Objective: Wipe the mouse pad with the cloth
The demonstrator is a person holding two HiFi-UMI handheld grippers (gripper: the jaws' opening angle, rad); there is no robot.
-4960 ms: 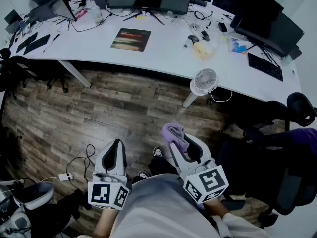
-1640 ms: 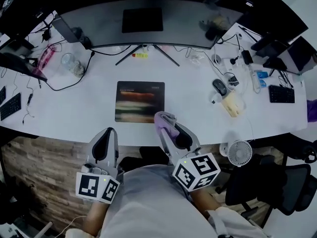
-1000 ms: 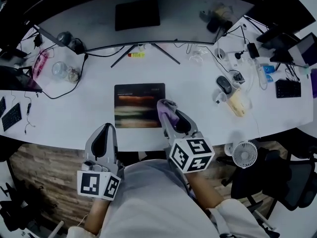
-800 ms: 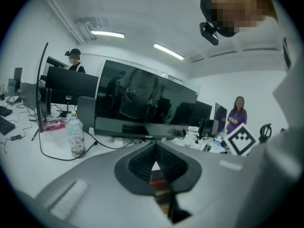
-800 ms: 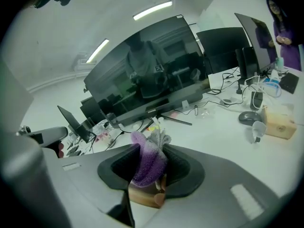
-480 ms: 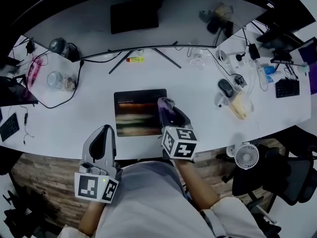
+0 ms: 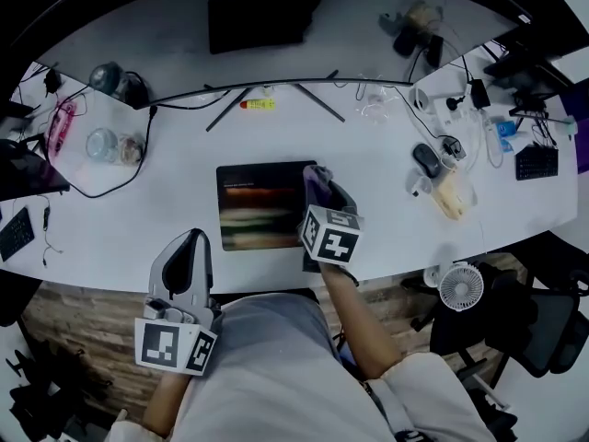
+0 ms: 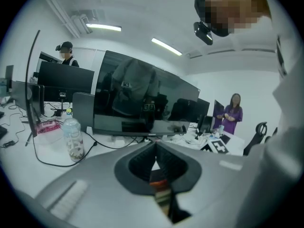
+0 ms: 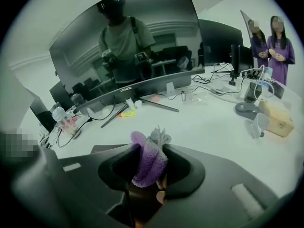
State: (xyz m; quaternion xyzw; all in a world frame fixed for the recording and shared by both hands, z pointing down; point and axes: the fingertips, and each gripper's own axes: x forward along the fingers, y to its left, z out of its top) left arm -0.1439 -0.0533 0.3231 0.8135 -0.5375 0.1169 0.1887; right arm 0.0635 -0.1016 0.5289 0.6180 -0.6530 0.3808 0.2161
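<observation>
Right gripper (image 7: 319,191) clamped on the purple cloth (image 7: 318,179), its tips over the right edge of the mouse pad (image 7: 260,205). We could not tell whether they touched. The pad lay flat on the white desk (image 7: 138,233). Left gripper (image 7: 190,243) hung at the desk's near edge, jaws together, empty. We judged the wipe just starting: press the cloth flat, sweep leftward in overlapping passes, and watch for the pad sliding.
</observation>
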